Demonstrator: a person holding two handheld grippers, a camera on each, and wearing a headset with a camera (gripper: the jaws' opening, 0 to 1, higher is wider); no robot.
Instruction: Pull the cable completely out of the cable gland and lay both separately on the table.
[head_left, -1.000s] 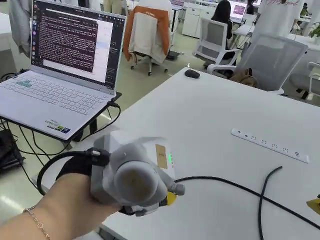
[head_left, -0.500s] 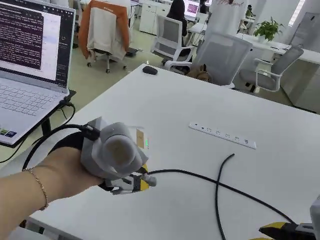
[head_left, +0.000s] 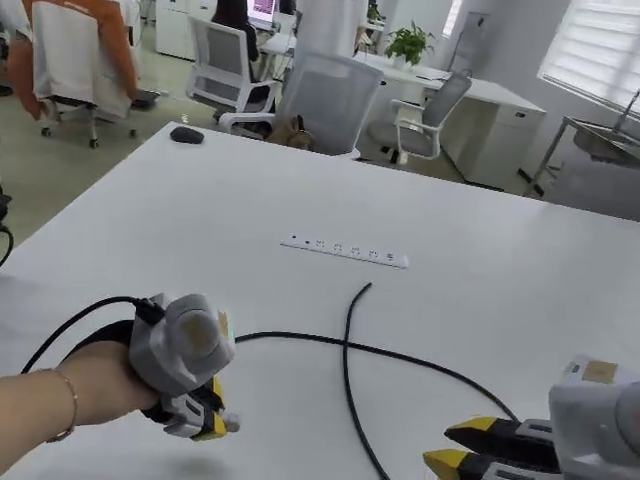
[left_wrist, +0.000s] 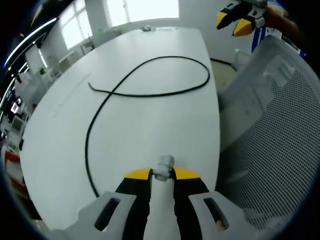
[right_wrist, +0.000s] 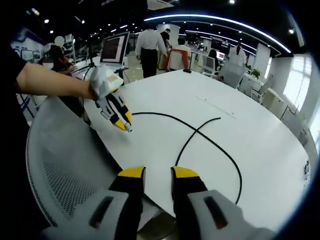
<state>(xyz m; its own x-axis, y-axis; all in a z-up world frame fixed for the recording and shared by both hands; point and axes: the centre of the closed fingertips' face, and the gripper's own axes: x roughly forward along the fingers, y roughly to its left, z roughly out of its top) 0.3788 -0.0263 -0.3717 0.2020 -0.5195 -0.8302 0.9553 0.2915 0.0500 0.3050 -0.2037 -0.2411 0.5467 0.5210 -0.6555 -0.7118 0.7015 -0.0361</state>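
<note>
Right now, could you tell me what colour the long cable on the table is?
The cable is black; clearest in left gripper view.

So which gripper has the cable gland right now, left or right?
The left gripper: the small pale cable gland sits clamped between its yellow-tipped fingers. On the right gripper the fingers stand apart, nothing between them.

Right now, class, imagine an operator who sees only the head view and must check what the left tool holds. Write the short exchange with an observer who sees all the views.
Operator: The tips look tiny from the head view. What is gripped?
Observer: In the left gripper view, the cable gland sits clamped between the yellow tips of the left tool.
Operator: Is anything running through it?
Observer: Its front end looks bare. The cable lies looped on the table beyond it.
</note>
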